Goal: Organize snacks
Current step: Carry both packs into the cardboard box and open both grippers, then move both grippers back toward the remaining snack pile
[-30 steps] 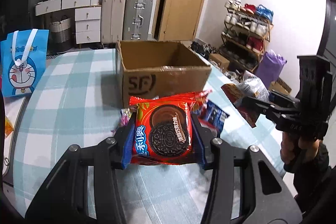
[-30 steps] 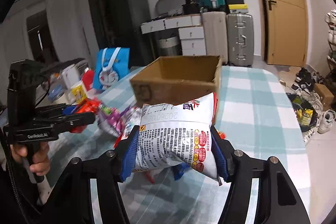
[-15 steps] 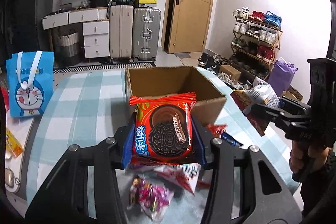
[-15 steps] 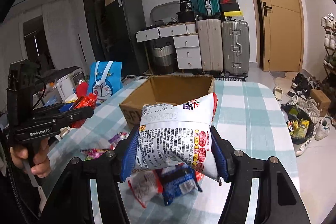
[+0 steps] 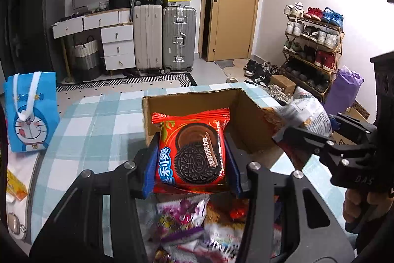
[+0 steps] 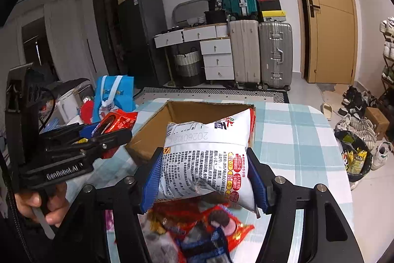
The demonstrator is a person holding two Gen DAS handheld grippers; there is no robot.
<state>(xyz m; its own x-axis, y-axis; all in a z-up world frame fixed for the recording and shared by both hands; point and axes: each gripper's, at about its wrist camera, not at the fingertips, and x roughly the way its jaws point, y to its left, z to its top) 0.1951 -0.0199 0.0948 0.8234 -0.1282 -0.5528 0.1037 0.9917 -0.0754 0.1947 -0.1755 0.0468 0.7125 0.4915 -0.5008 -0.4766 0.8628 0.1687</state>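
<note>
My left gripper [image 5: 190, 162] is shut on a red Oreo packet [image 5: 192, 152] and holds it above the table, just in front of an open cardboard box [image 5: 248, 120]. My right gripper [image 6: 204, 179] is shut on a white snack bag [image 6: 209, 159], held above the table before the same box [image 6: 147, 132]. The right gripper with its bag shows at the right of the left wrist view [image 5: 305, 137]. The left gripper with the Oreo packet shows at the left of the right wrist view [image 6: 110, 132]. A pile of loose snack packets [image 5: 197, 226] lies on the table under both grippers, and it also shows in the right wrist view [image 6: 204, 231].
The table has a blue-and-white checked cloth [image 5: 98, 120]. A blue Doraemon gift bag [image 5: 29, 112] stands at its left edge. Suitcases [image 5: 179, 38], drawers and a shoe rack [image 5: 312, 41] stand across the room. A bin [image 6: 354, 159] stands on the floor to the right of the table.
Both grippers have risen with their packets and tilted to look down at the box. The box now sits lower and nearer in both views, and the snack pile shows beneath.
</note>
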